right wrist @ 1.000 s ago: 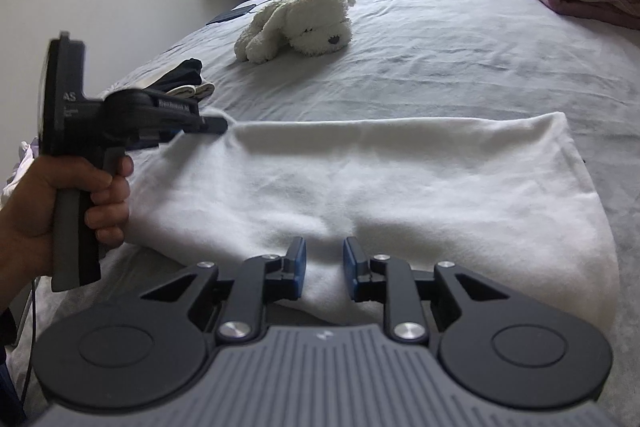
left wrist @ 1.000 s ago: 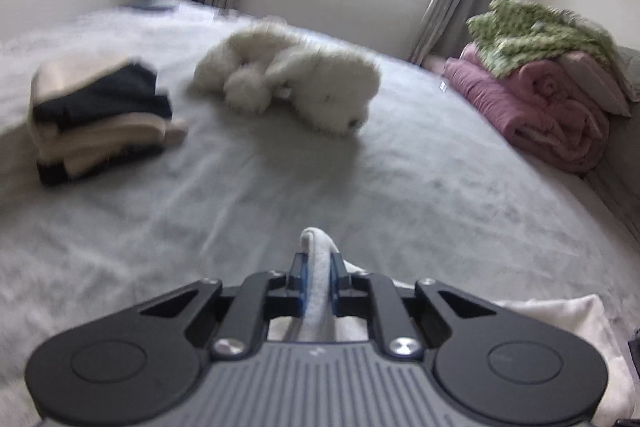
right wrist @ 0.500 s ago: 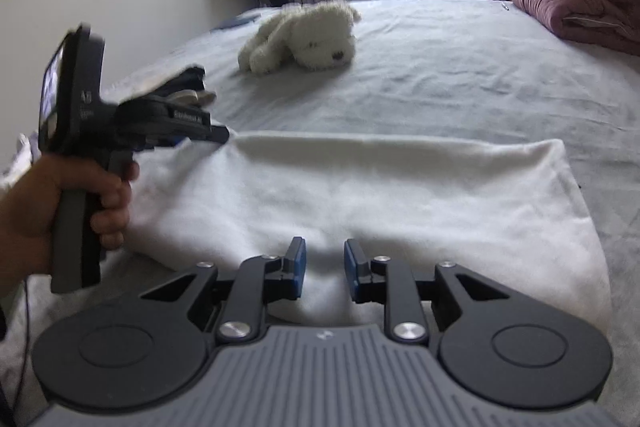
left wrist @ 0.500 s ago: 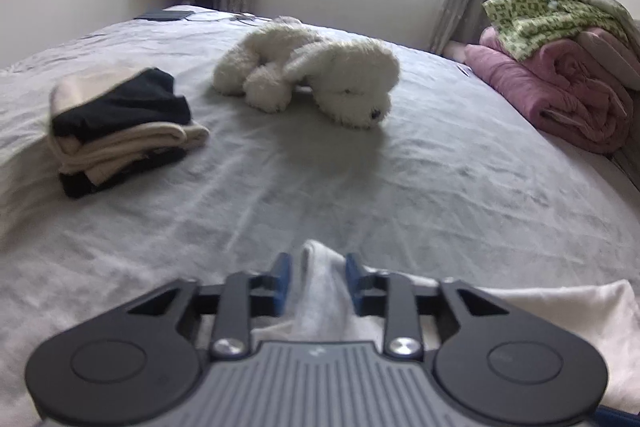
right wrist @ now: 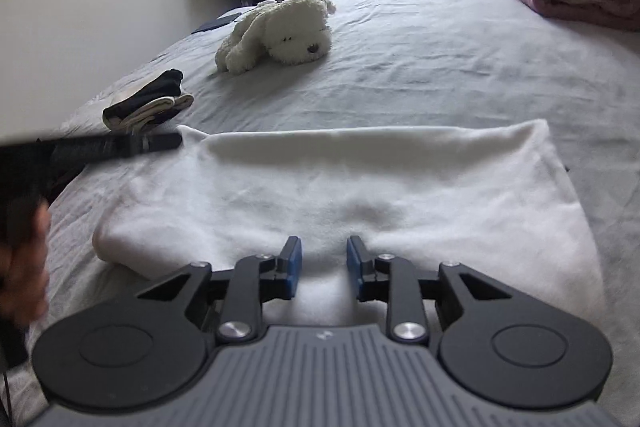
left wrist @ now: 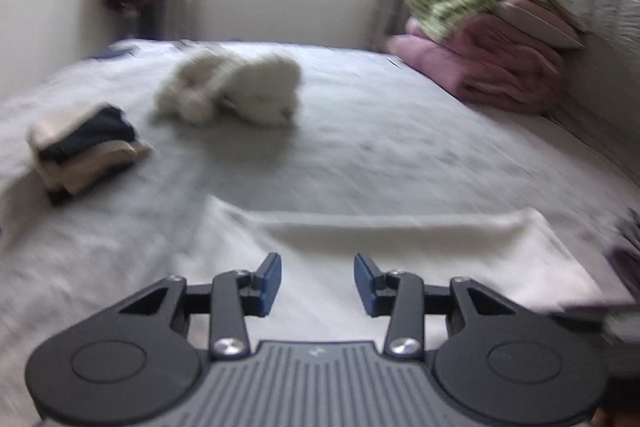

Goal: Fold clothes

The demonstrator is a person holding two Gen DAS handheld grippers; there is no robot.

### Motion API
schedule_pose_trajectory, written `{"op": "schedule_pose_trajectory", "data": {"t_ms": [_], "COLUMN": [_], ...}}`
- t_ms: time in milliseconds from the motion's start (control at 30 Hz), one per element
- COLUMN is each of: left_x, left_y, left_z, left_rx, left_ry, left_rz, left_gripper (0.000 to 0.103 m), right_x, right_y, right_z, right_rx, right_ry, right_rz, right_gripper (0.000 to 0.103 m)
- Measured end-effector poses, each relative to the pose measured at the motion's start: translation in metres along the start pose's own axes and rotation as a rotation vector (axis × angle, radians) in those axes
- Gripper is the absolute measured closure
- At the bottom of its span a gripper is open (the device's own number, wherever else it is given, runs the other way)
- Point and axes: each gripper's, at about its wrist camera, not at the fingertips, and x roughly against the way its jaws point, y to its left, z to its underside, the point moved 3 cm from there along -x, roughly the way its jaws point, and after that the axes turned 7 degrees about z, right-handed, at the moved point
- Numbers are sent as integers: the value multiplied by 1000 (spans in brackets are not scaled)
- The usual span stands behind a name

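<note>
Left wrist view: our left gripper [left wrist: 317, 279], jaws just opened and empty, hovers over the white garment [right wrist: 340, 183] folded flat on the bed [right wrist: 460, 59]. Our right gripper [right wrist: 323, 263] stands spread at its near edge, beyond which lies bare sheet.

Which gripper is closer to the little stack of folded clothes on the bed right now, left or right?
Left. The left gripper reaches out just beside the stack of folded clothes, at the white cloth's far left corner. The right gripper hangs over the cloth's near edge, farther away.
</note>
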Motion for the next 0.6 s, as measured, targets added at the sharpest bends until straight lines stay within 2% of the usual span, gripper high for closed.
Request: {"op": "schedule_pose_trajectory", "data": {"t_ms": [133, 200, 267, 400, 600], "left_x": [-2, -9, -16, -16, -15], "left_y": [-21, -25, -21, -20, -21], "left_z": [22, 33, 41, 42, 42], "left_rx": [-100, -140, -142, -154, -154], "left_ry": [23, 58, 75, 60, 58], "left_rz": [26, 17, 2, -1, 1], "left_gripper": [62, 62, 62, 62, 62], "right_x": [0, 1, 2, 11, 2], "right_y": [1, 3, 4, 8, 20], "right_z": [0, 1, 1, 0, 9], "right_rx": [10, 20, 32, 45, 173], "right_ry": [0, -3, -10, -40, -20], "right_rz": [2, 4, 7, 7, 35], "right_gripper": [74, 74, 74, 71, 69]}}
